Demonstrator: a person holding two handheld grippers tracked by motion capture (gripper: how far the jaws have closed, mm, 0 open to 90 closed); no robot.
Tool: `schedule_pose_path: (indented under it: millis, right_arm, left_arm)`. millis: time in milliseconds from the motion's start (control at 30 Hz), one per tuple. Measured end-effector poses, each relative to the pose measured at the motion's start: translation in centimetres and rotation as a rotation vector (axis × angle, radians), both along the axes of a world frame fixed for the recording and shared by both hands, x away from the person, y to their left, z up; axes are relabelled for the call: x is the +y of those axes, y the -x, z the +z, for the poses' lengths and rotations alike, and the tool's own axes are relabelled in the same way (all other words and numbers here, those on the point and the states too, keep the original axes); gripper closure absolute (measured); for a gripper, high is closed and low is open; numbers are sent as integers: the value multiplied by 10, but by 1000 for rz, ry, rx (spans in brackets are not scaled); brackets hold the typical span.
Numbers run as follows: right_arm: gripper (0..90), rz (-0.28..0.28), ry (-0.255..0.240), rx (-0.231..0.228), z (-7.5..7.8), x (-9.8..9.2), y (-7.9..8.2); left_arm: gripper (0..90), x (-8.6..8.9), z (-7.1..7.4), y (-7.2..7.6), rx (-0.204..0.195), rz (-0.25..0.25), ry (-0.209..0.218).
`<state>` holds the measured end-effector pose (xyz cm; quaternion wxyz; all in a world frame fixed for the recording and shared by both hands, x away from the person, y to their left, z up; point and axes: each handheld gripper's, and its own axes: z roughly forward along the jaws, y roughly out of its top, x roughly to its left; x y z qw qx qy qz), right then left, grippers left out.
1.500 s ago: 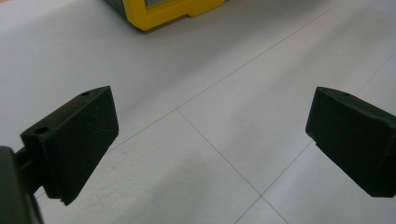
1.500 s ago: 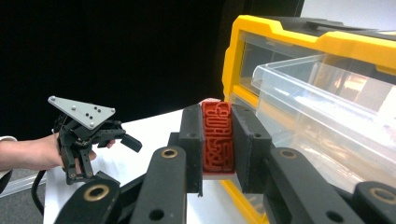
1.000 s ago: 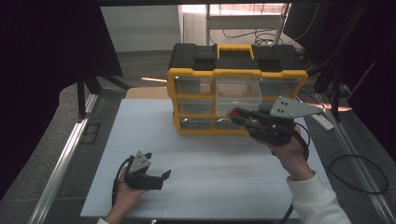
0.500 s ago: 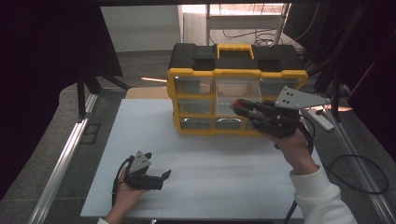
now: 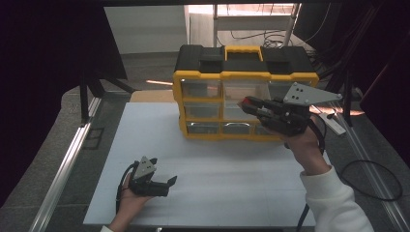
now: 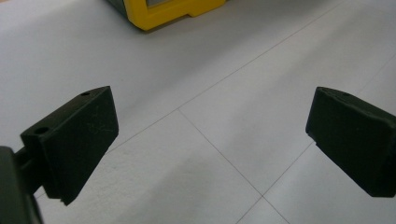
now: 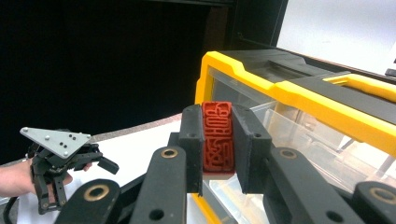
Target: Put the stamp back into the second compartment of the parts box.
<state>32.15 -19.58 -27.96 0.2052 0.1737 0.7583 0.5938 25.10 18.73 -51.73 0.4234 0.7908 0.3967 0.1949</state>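
A yellow and black drawer organizer (image 5: 244, 92) is set at the far side of a white table (image 5: 217, 169), with clear drawers (image 5: 203, 110) facing the person. The right gripper (image 5: 247, 105) is held up in front of the organizer's middle row of drawers, carried by the right hand (image 5: 307, 152) in a white sleeve (image 5: 333, 203); a grey three-cornered plate (image 5: 304, 94) is seen on top of it. In the right gripper view a red block (image 7: 217, 137) with a raised maze-like pattern is clamped between the two black jaws, which are closed tight against its sides. The block is held just before the upper left corner of the organizer (image 7: 299, 102), near the clear drawer fronts; whether it touches them cannot be told.

The left gripper (image 5: 167, 182) is rested low on the near left part of the table, held by the left hand (image 5: 129, 203), well apart from the organizer. In the left gripper view its jaws are spread wide with nothing between them, bare white table (image 6: 210, 116) being seen in the gap and a yellow corner of the organizer (image 6: 168, 11) at the top edge
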Motion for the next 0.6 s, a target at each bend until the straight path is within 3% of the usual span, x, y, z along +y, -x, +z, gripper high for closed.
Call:
schedule_pose_path:
  millis: [600]
  right_arm:
    - [751,-45,-12,-5,8,-5,-13]
  left_arm:
    - [25,0,0,0,-2,1,-1]
